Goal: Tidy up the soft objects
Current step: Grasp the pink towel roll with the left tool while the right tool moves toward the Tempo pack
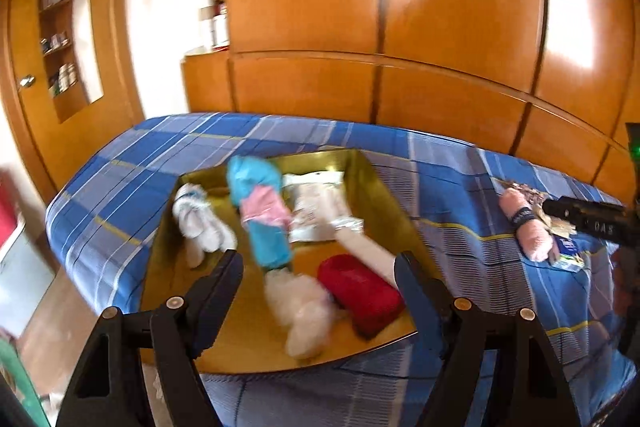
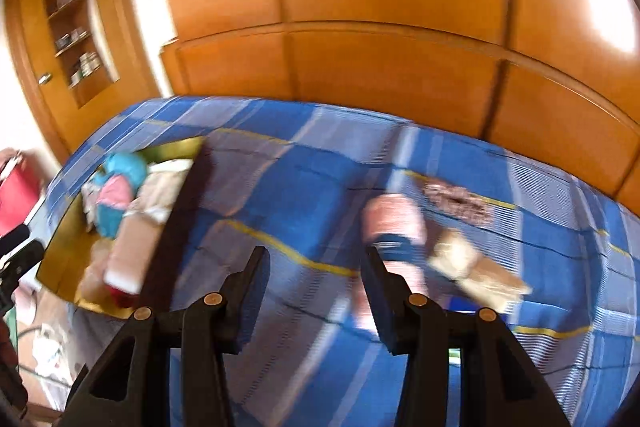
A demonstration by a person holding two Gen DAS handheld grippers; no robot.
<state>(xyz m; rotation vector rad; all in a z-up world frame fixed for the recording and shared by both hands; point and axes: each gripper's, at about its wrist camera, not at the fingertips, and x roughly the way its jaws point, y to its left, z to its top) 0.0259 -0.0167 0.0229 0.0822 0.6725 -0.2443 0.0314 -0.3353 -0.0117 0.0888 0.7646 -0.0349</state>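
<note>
Here both tongs gape with nothing between their fingers. The left gripper (image 1: 318,259) hangs over the gold box (image 1: 362,173). The right gripper (image 2: 318,263) is near the pink roll (image 2: 394,217).

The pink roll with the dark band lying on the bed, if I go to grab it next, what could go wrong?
1. The pink roll lies against loose packets; the open right gripper could catch one along with it.
2. The gold box is already crowded with the red roll and other soft items, so the new roll may land on top and tumble out.
3. The right wrist view is blurred, so aim may be off.
</note>
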